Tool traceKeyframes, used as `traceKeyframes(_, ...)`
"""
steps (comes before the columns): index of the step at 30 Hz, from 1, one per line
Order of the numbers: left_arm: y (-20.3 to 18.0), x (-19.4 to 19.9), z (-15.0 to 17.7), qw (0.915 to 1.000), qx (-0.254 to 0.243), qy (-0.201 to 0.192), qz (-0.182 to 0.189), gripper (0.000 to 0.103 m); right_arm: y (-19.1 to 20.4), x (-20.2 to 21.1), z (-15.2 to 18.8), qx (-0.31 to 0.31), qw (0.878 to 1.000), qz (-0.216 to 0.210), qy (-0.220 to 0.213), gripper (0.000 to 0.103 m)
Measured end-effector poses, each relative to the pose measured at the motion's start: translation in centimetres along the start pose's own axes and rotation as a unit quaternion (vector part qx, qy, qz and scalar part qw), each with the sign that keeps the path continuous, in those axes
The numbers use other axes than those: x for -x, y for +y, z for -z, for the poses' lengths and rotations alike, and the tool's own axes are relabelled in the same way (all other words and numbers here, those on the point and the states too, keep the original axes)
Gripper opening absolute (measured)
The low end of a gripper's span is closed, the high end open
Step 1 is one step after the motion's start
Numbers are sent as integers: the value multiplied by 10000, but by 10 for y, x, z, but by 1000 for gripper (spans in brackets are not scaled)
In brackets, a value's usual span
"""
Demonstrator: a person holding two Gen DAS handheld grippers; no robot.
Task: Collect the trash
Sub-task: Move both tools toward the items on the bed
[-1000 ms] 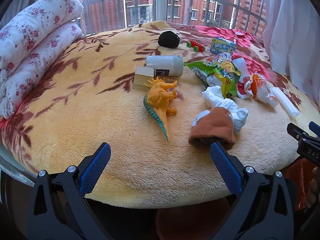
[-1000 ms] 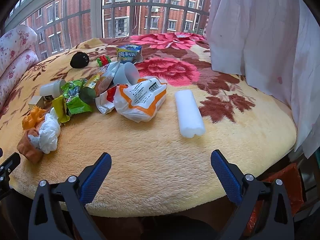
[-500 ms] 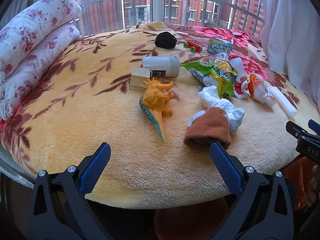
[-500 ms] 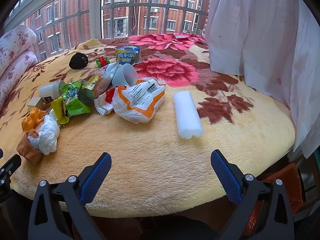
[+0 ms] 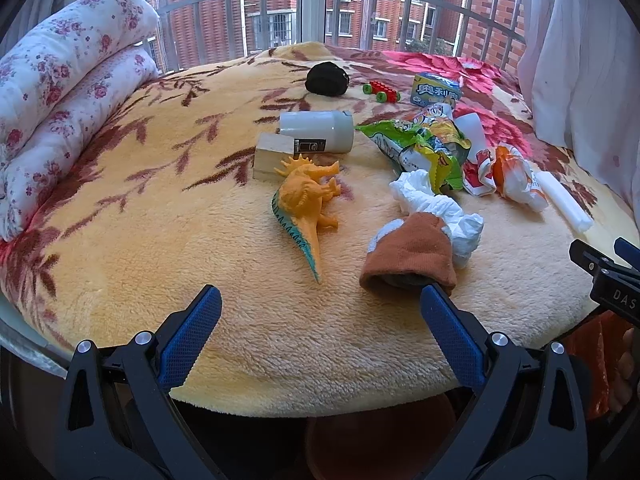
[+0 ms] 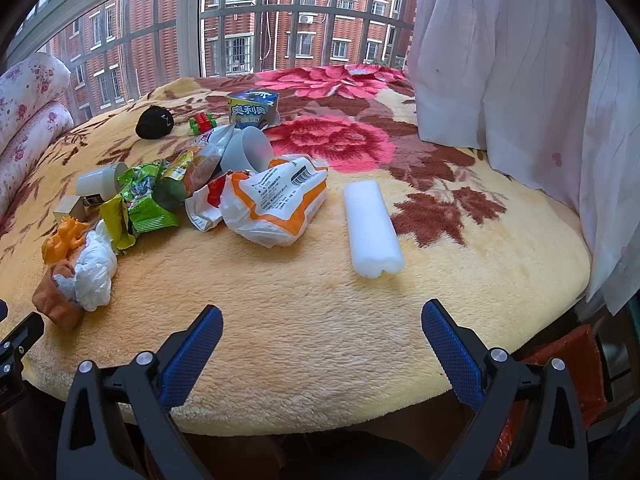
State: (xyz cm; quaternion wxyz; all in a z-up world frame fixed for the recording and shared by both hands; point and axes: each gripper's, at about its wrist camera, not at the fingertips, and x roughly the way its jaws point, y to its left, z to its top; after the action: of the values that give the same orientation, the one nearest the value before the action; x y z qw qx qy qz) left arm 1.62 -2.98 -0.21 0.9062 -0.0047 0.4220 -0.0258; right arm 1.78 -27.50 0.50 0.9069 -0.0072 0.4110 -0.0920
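Trash lies on the flowered blanket: crumpled white tissue (image 5: 440,208) (image 6: 96,264), green snack wrappers (image 5: 424,148) (image 6: 140,200), an orange-and-white bag (image 6: 276,200) (image 5: 516,176), a white foam roll (image 6: 372,228) (image 5: 564,204) and a blue carton (image 6: 254,110) (image 5: 436,92). My left gripper (image 5: 320,324) is open and empty at the bed's near edge, just short of a brown sock (image 5: 412,256). My right gripper (image 6: 322,340) is open and empty, short of the foam roll.
An orange toy dinosaur (image 5: 308,200), a wooden block (image 5: 272,156), a white bottle (image 5: 320,130), a black lump (image 5: 326,78) and a small red toy car (image 5: 382,91) lie among the trash. Floral pillows (image 5: 60,92) lie left. A white curtain (image 6: 520,80) hangs right.
Both grippers have drawn back slightly from the bed and the view has shifted a little. Nothing on the bed has moved.
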Motion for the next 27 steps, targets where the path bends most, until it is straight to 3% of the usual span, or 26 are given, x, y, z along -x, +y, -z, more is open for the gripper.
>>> traceKeyframes(27, -5, -3, 1, 10000, -34, 36, 42, 97, -6, -3, 0, -82, 10000, 10, 44, 98)
